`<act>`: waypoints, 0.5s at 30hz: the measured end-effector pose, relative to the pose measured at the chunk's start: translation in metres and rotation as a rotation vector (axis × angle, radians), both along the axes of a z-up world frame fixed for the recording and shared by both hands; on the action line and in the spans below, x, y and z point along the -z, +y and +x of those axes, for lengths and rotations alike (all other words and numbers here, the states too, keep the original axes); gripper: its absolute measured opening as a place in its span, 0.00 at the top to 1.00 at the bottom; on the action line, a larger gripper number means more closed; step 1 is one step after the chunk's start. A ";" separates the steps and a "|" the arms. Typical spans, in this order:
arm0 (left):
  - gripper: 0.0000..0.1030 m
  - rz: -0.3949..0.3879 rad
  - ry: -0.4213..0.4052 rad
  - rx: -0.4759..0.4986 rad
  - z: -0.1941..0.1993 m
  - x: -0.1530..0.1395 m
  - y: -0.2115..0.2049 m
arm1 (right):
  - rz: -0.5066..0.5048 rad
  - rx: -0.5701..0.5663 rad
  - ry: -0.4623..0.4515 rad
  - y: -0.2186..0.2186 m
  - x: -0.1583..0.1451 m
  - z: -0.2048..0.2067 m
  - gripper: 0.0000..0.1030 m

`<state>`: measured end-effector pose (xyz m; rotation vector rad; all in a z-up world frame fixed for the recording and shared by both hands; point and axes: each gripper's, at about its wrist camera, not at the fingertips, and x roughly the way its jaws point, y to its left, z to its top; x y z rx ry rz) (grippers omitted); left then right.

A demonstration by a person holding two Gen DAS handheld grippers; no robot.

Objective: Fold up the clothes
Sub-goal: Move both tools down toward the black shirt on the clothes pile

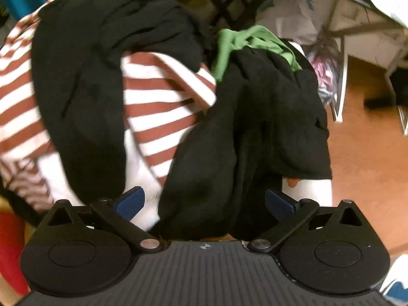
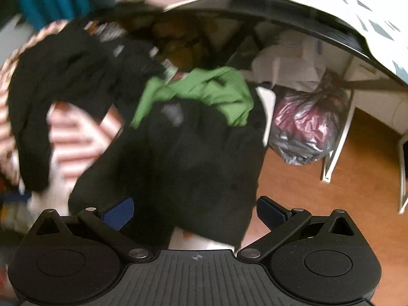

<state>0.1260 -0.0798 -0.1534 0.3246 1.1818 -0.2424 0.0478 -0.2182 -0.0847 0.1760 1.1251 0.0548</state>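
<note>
Between the wide-spread fingers of the left gripper (image 1: 205, 201) hangs black clothing (image 1: 229, 140), heaped over a brown-and-white striped garment (image 1: 158, 102) and green garment (image 1: 229, 46). Right gripper (image 2: 195, 213) gapes wide too, nothing clamped.

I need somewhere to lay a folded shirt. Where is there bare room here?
Only the wood floor on the right is bare, bordered by the black garment, the plastic bag and a white table leg. The pile is crowded: striped shirt, green top and black clothes overlap.
</note>
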 end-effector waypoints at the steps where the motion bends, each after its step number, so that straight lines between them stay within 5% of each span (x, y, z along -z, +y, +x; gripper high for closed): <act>1: 0.00 -0.003 -0.005 0.018 0.001 0.005 -0.002 | -0.005 0.026 -0.013 -0.007 0.004 0.006 0.01; 4: 0.00 -0.017 -0.007 0.064 0.005 0.018 -0.008 | -0.010 0.051 -0.038 -0.024 0.018 0.022 0.03; 9: 0.00 0.029 -0.044 0.144 0.016 0.038 -0.018 | 0.009 -0.019 -0.022 -0.032 0.056 0.049 0.37; 15: 0.00 0.071 -0.086 0.191 0.037 0.050 -0.026 | 0.060 -0.151 -0.092 0.006 0.080 0.081 0.33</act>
